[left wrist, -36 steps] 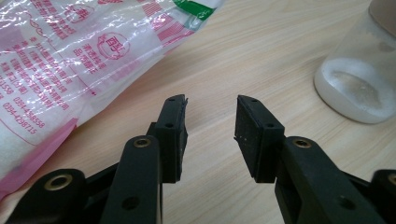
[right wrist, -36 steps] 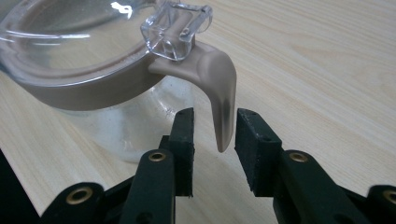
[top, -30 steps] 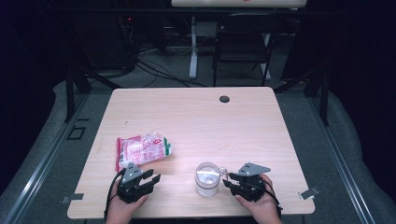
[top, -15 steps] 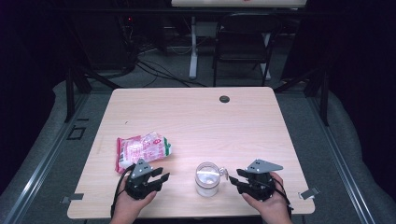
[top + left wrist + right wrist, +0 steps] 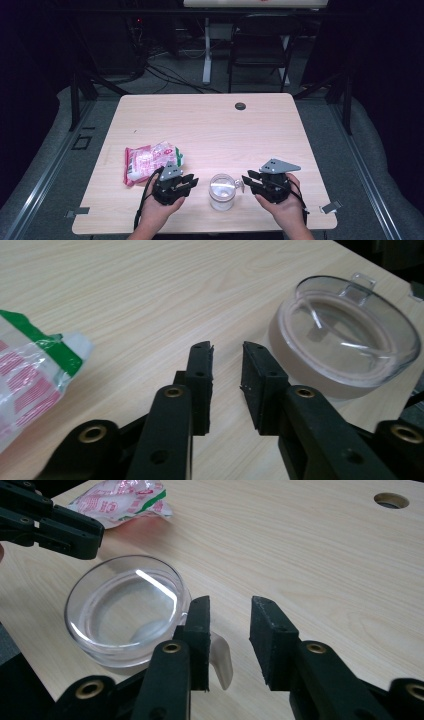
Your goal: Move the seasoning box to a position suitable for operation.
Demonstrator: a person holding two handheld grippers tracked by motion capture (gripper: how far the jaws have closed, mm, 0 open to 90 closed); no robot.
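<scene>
Jar (image 5: 222, 191) stands near the front edge, between both grippers. Left gripper (image 5: 227, 365) and right gripper (image 5: 227, 622): jaws just closing, part open, empty. Advice: centre right jaws on lid tab (image 5: 220, 665) before pinching; steady jar with left.

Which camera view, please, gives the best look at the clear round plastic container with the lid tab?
The right gripper view: the clear round plastic container shows whole, tab included. The left gripper view shows it large, its rim and tab at the frame's edge. The high view shows it small.
</scene>
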